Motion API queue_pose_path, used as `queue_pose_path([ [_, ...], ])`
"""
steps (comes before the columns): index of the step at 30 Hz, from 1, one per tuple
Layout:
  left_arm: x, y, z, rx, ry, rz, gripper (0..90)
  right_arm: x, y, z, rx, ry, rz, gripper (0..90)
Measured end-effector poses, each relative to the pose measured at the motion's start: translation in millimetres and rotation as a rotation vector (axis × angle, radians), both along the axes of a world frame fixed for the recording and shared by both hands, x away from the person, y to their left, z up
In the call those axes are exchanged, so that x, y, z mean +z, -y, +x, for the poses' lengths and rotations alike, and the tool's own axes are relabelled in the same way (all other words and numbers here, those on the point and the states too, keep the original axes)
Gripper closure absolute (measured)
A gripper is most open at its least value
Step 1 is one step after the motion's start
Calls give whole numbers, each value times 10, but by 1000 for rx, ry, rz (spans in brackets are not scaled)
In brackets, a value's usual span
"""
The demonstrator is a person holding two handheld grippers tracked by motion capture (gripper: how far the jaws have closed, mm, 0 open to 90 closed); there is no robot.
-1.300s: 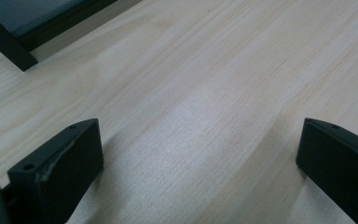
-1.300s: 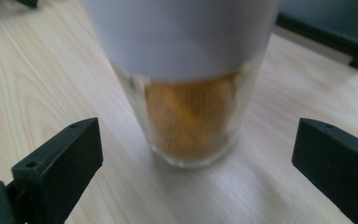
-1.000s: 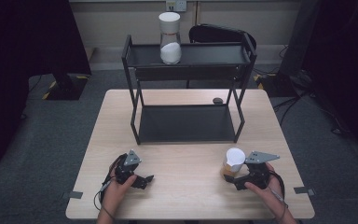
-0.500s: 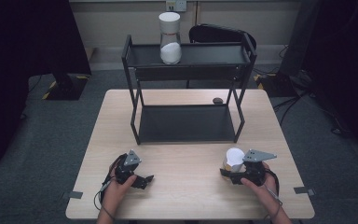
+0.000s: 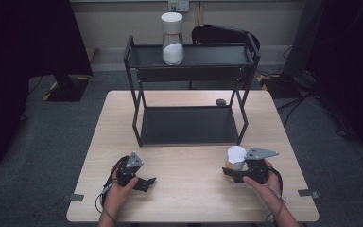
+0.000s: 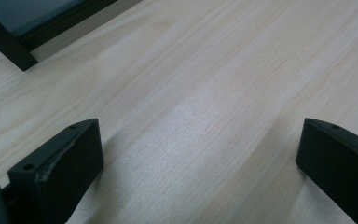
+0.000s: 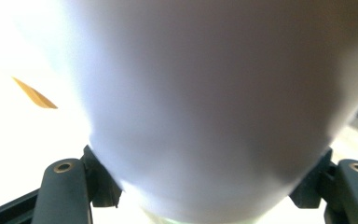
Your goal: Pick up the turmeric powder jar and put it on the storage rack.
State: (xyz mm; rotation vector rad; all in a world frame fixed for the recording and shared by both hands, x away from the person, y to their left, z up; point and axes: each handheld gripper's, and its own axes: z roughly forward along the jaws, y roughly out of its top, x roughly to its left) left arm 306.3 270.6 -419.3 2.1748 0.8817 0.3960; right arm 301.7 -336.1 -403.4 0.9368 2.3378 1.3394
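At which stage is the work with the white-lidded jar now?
Done: the right gripper has just closed its jaws on the white-lidded jar, which looks still on the table. In hand: that grasp. Left: lifting it, probably toward the black shelf. The left gripper rests open.

The high view looks forward and down over the whole table (image 5: pixel 189 156); the left gripper view skims that same tabletop (image 6: pixel 205 93) closely

This looks like a lab room (grey carpet floor (image 5: pixel 52 142), tape marks (image 5: pixel 76 197) on a wooden table (image 5: pixel 189 189), cables (image 5: pixel 307 101)).
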Motion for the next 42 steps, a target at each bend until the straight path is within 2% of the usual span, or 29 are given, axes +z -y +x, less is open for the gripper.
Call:
queue_pose_path([
  [8,-1,2,-4,2,0,-1,0,133,-110,135,3,-3,-14,289],
  [14,-1,2,-5,2,0,-1,0,230,-183,266,6,-19,6,290],
  [16,-1,2,-5,2,0,0,0,282,-225,305,6,-17,-5,290],
  [27,0,2,-5,3,0,0,0,598,-359,545,15,-20,7,293],
  [42,0,2,-5,3,-1,0,0,1002,-534,801,22,-11,-16,295],
])
